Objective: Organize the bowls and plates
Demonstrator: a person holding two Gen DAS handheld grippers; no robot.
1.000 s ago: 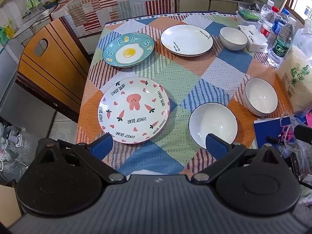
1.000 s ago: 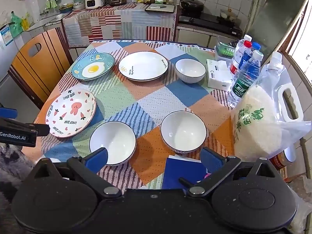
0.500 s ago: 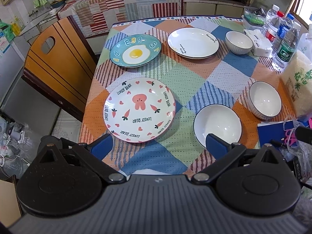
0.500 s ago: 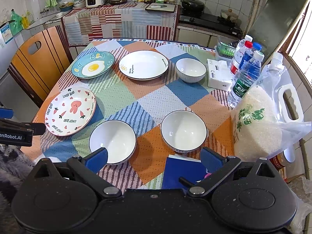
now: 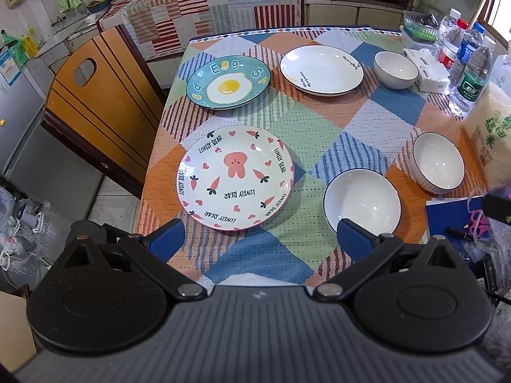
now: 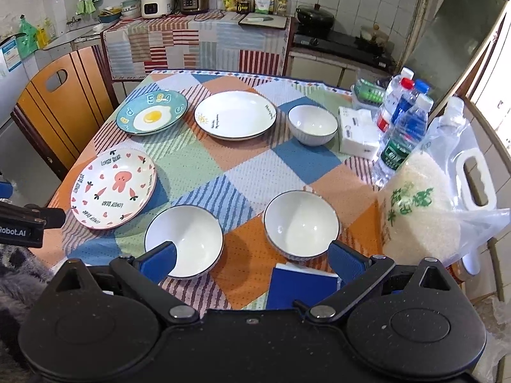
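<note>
Left wrist view: the left gripper (image 5: 258, 239) hangs above the near edge of the table (image 5: 377, 121), its blue fingers (image 5: 166, 239) spread wide with nothing between them. Just ahead lies the rabbit plate (image 5: 235, 177); the egg plate (image 5: 228, 82) and the white plate (image 5: 321, 71) sit side by side at the far end, well apart from it. One bowl (image 5: 362, 204) stands just right of the rabbit plate, a second bowl (image 5: 438, 166) near the rice bag (image 5: 491, 140), and a third bowl (image 5: 396, 69) next to the tissue pack (image 5: 429, 75). Nothing is stacked yet, so the sorting appears to be at its start. Right wrist view: the right gripper (image 6: 252, 260) is likewise spread and empty, poised over the two near bowls, one (image 6: 183, 245) toward its left finger and one (image 6: 301, 226) toward its right; a blue notebook (image 6: 301, 284) lies at the table edge below it. The likely step is a first pick: take the rabbit plate by its raised rim with one finger under the lip, keep it level, and set it down centred on another plate. Glazed ware is probably slippery, so the grip should close fully before lifting, and the bowls should nest only with bowls
</note>
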